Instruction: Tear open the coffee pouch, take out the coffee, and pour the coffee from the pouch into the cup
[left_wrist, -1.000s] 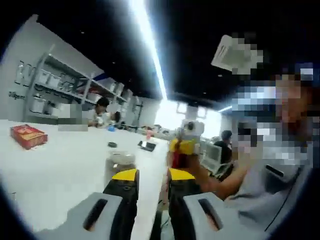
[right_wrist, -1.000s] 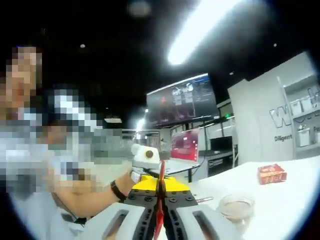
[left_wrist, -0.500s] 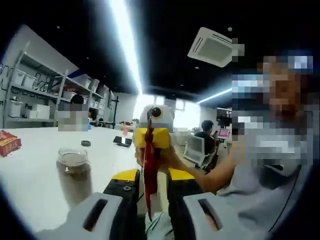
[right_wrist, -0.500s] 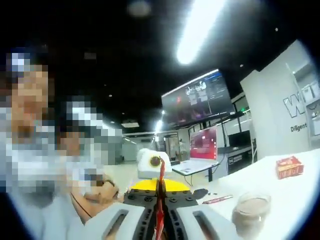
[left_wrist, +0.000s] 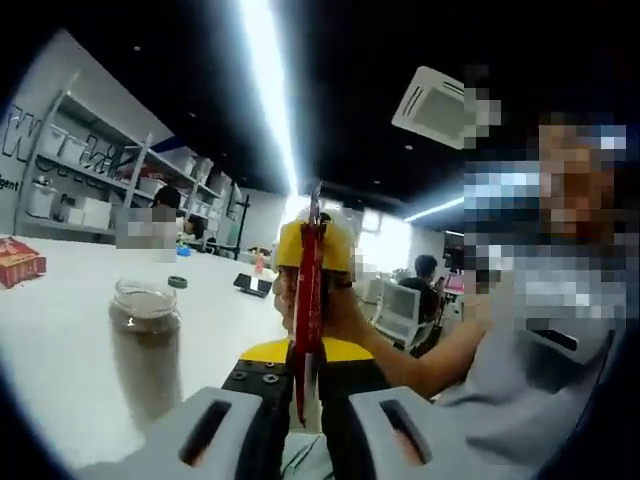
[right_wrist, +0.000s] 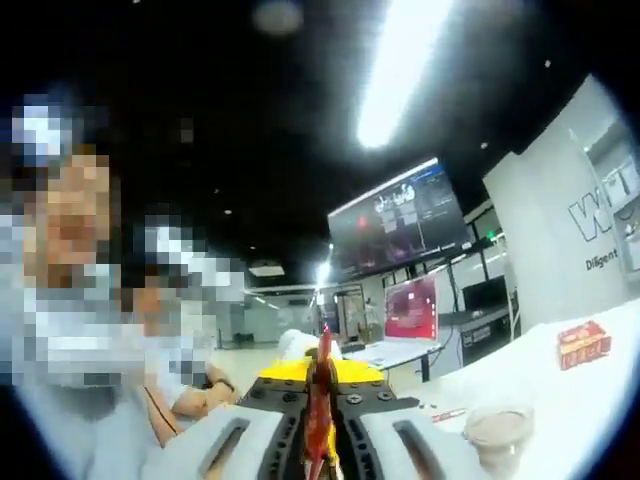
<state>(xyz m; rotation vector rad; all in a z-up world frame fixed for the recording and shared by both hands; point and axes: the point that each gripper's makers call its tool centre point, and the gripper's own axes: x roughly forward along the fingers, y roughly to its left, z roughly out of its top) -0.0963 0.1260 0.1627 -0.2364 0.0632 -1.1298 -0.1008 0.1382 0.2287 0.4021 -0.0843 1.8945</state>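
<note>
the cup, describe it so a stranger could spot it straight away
On the long white table, look toward the near edge, beside the left claw. The cup is a clear tumbler standing upright, holding brownish contents. The red box farther back is flat and opaque; the cup is transparent and tall.

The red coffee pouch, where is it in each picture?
Left gripper view: the red coffee pouch stands edge-on at the centre, rising from between this view's jaws up to the other gripper's yellow jaws.
Right gripper view: the pouch is a thin red strip at bottom centre, pinched between this view's jaws.
Shared landmark: the cup of brown coffee on the white table, left of the pouch in the left gripper view, lower right in the right gripper view.
</note>
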